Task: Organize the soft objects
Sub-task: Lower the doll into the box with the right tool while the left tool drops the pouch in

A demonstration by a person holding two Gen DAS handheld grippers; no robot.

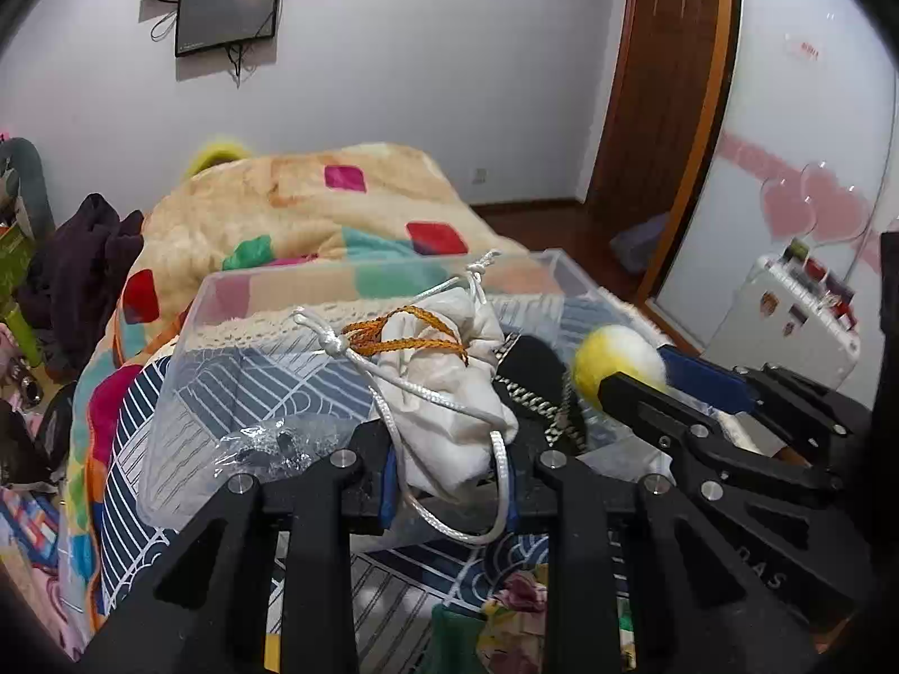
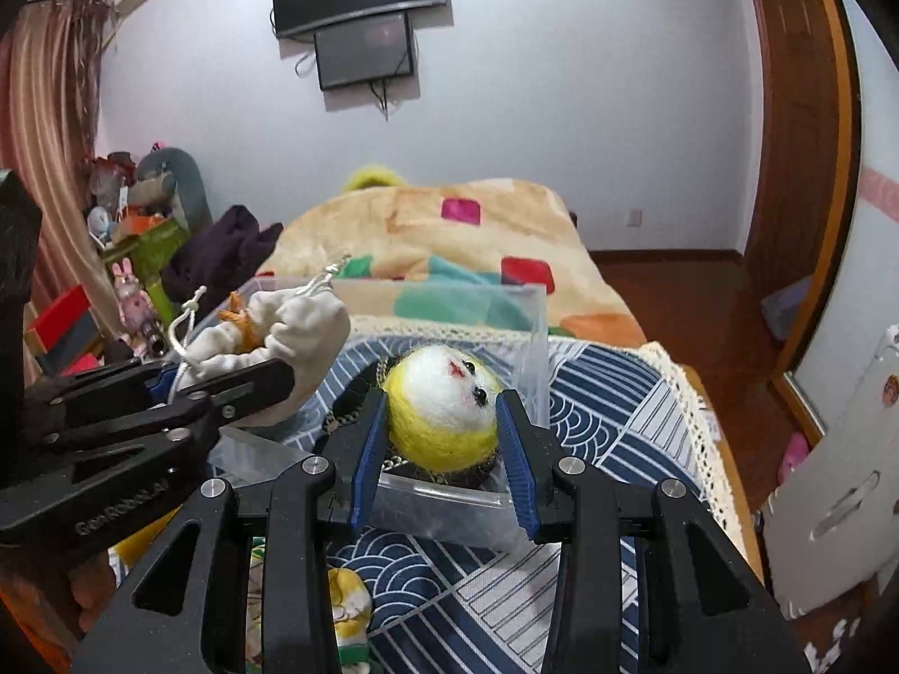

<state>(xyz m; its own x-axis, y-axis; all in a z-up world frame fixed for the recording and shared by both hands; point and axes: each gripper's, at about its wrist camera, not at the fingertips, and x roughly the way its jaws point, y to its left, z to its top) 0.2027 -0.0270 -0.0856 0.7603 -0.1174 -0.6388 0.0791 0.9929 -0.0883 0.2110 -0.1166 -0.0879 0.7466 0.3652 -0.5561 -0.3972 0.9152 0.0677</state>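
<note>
Nearest, between the jaws of the left gripper [image 1: 449,483], a white drawstring pouch [image 1: 449,393] is held: the blue pads are closed in on its lower cloth, and its white cord [image 1: 494,483] loops down below them. An orange braided cord [image 1: 404,337] is seen tied about the gathered neck, which stands just beyond the fingertips. The pouch is judged light and limp; it will sag and slide, so a hold on the bunched body near the neck is advised, not on the loose cords.

Between the jaws of the right gripper [image 2: 444,449], a yellow-and-white felt ball [image 2: 444,410] with small black eyes is clasped, each blue pad pressed to a flank, the jaws partly open about its width. It is judged light, springy and easily dented; a gentle hold across the middle suffices.

Just past and below both sets of fingertips, a clear plastic box [image 2: 534,337] is placed on the patterned bedspread [image 2: 607,421], with something dark and chain-trimmed [image 1: 534,387] inside. Both things are held over it.

Farther beyond, a blanket with coloured squares [image 2: 449,224] is heaped on the bed.
</note>
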